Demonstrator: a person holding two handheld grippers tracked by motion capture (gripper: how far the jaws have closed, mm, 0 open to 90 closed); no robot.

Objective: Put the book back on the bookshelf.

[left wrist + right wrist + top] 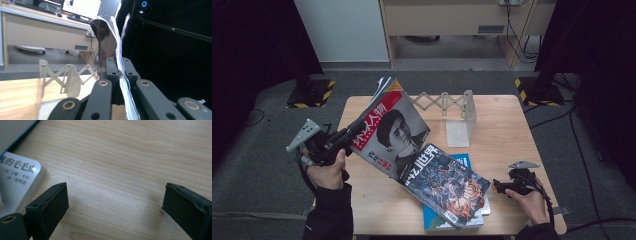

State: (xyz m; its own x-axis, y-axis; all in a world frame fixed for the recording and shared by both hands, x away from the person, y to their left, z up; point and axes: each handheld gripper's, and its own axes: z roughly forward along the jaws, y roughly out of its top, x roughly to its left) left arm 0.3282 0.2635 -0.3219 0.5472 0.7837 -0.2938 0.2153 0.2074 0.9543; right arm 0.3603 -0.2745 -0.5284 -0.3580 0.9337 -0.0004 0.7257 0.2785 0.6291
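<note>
Pinching the edge of one magazine [119, 62], the left gripper [117, 72] has both black jaws pressed on the pages and holds it tilted above the table's [507, 125] nine o'clock side; in the high view that magazine [392, 132] shows a red title band and a portrait cover. Its lower corner overlaps a second magazine [447, 185] with a dark illustrated cover, which lies on a blue book [462, 161] and a white one [18, 180], so four printed items in all. At five o'clock the right gripper [113, 202] rests low with its two jaws spread wide over bare wood, just beside the white book's corner. One folding metal bookend rack [454, 107] stands at twelve o'clock.
</note>
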